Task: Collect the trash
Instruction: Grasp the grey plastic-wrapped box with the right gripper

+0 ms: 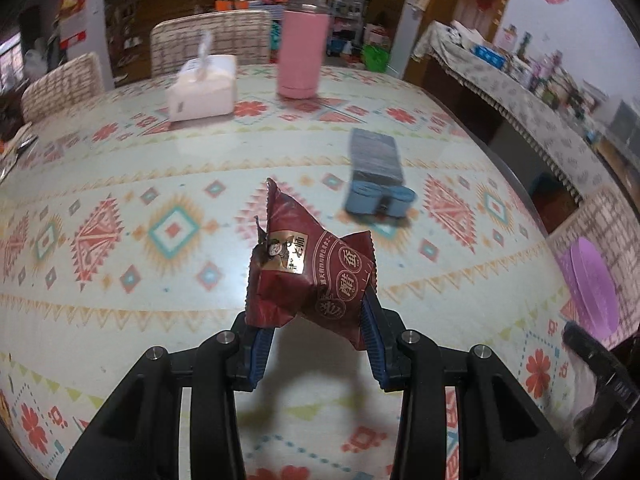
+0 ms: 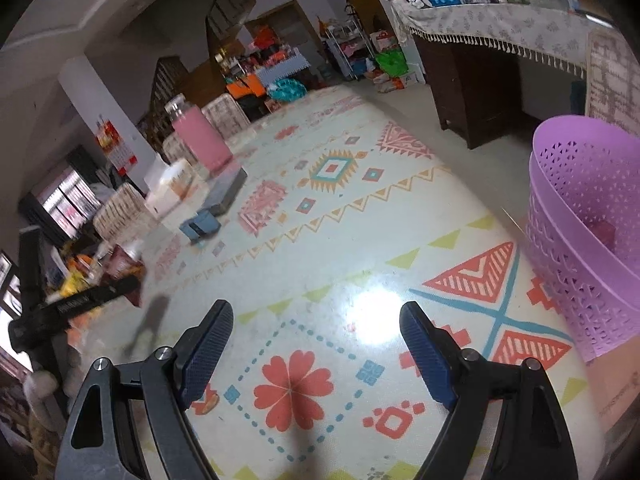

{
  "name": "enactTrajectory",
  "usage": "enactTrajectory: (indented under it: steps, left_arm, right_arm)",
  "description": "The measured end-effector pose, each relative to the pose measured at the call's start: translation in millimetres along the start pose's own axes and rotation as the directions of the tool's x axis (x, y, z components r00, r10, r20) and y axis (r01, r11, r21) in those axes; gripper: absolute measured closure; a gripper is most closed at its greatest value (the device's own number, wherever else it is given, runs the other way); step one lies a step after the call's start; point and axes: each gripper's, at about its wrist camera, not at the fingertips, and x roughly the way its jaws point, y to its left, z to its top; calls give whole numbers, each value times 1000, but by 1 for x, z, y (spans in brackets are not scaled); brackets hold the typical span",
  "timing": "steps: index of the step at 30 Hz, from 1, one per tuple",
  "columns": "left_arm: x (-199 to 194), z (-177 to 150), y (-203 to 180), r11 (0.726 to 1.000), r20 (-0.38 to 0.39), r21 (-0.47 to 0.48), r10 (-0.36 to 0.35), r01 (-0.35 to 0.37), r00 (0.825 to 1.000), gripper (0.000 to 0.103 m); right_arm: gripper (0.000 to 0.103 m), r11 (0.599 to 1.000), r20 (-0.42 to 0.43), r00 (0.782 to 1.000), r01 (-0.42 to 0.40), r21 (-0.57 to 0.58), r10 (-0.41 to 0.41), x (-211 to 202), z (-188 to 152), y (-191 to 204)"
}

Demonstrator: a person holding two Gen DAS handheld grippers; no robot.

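My left tongs [image 1: 316,312] are clamped on a crumpled dark red foil snack wrapper with gold print [image 1: 308,276]. The two blue ribbed pads [image 1: 370,328] press its lower edges from both sides, and the wrapper stands up between them, clear of the table with the patterned glossy cloth [image 1: 160,184], where its shadow falls below the tongs.

Ahead of the left tongs and slightly to the right lies a flat dark blue rectangular case with two blue rolls at its near end [image 1: 374,172]. Farther ahead stand a tall pink cylindrical flask with a metal cap [image 1: 302,44] and, to its left, a white box of tissues [image 1: 202,88]. At the far right of the left tongs, past the table edge, a lilac perforated plastic basket [image 1: 592,288] shows in part.

My right tongs [image 2: 316,348] are spread wide with nothing between the blue pads [image 2: 210,352]; they hover over the bare tablecloth [image 2: 360,216]. The lilac basket [image 2: 580,240] stands just to the right and ahead of them, at the table edge, with a dark reddish item inside that I cannot identify. Far to the left of the right tongs, the left tongs and the red wrapper [image 2: 120,264] appear blurred.
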Motion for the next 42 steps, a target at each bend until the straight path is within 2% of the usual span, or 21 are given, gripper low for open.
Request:
enactTrajectory:
  steps: [2,4,5,6,8,10,13,17,21,26,29,31,32,33,36,39,42]
  left_arm:
    - [-3,1,9,1000,10,-20,0,0,1000,64]
    - [-3,1,19,999,10,-43,-10,11,1000,64]
    - [-3,1,22,998,7,-54,-16,16,1000,64]
    - [-1,1,27,997,1,-71,-22,23,1000,64]
    - [3,-1,34,995,-10,-94,-30,29,1000,64]
    - [5,-2,38,993,-19,-110,-36,34,999,64]
    - [6,-2,41,991,-26,-123,-51,48,998,64]
    - [6,-1,42,988,-32,-139,-76,71,997,64]
    - [6,-1,45,984,-41,-153,-98,91,994,64]
    - [5,-1,45,981,-48,-159,-117,108,992,64]
    - [6,-1,45,981,-51,-160,-121,111,991,64]
    - [6,-1,45,981,-51,-161,-120,110,991,64]
    - [6,-1,45,980,-53,-164,-120,110,991,64]
    - [6,-2,45,980,-53,-165,-119,108,992,64]
    - [6,-2,45,981,-51,-161,-113,104,992,64]
    - [6,-2,44,983,-49,-153,-107,99,993,64]
    - [7,-3,43,984,-50,-148,-106,98,993,64]
  right_arm:
    - [14,998,-10,999,48,-39,-48,2,2,10]
    - [13,990,35,996,84,-110,-80,-6,11,31]
    - [10,985,74,994,92,-149,-81,-12,18,46]
    - [1,981,96,993,91,-171,-75,-16,24,55]
    - [0,973,143,990,52,-224,-20,-20,45,83]
    - [0,970,105,994,21,-244,5,-8,64,102]
    - [0,970,29,1000,15,-241,-8,33,89,127]
    - [0,980,-83,996,-4,-199,-12,103,111,153]
    - [0,972,-145,985,57,-227,-92,162,118,175]
    - [1,939,-156,961,176,-295,-229,216,128,191]
    - [9,932,-169,945,225,-284,-279,238,136,190]
    - [32,930,-198,933,238,-279,-299,247,137,186]
    - [33,935,-219,932,226,-274,-290,250,136,184]
    - [42,934,-214,934,222,-279,-286,250,135,183]
    - [44,936,-204,939,213,-282,-275,239,135,180]
    - [44,943,-155,950,229,-242,-271,214,142,166]
    - [44,958,-136,962,210,-193,-238,183,144,149]
